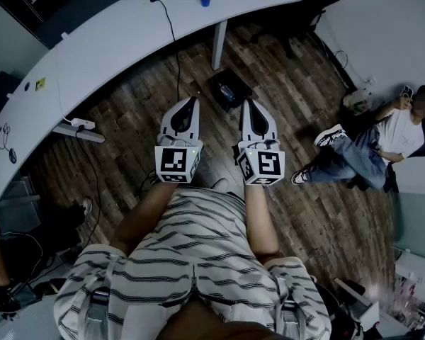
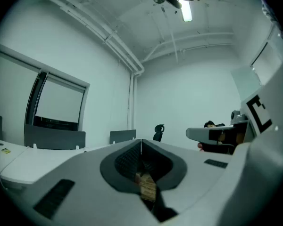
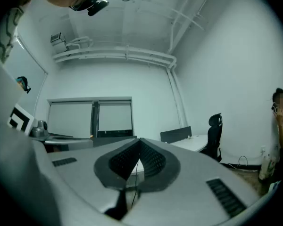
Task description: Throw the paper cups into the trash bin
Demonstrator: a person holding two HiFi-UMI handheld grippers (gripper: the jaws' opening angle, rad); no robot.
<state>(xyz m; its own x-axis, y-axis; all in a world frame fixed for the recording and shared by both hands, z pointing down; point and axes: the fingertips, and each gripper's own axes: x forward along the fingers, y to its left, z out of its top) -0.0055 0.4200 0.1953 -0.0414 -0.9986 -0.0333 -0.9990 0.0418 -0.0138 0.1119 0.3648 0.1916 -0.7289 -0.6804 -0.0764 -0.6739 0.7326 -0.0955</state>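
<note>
Held level side by side, the left gripper and the right gripper both have their jaws pressed together on nothing; the paper cup stands on the white desk at twelve o'clock, well apart from them.

The desk curves from the left edge up to the upper right of the head view. A paper cup stands on it at upper centre. Left of the cup, a cable runs off the desk's near edge down to the floor. Below the desk leg, a box lies on the floor. The left tongs and right tongs sit side by side at centre, flanking the box. A person sits at the right edge, legs stretched toward centre.
</note>
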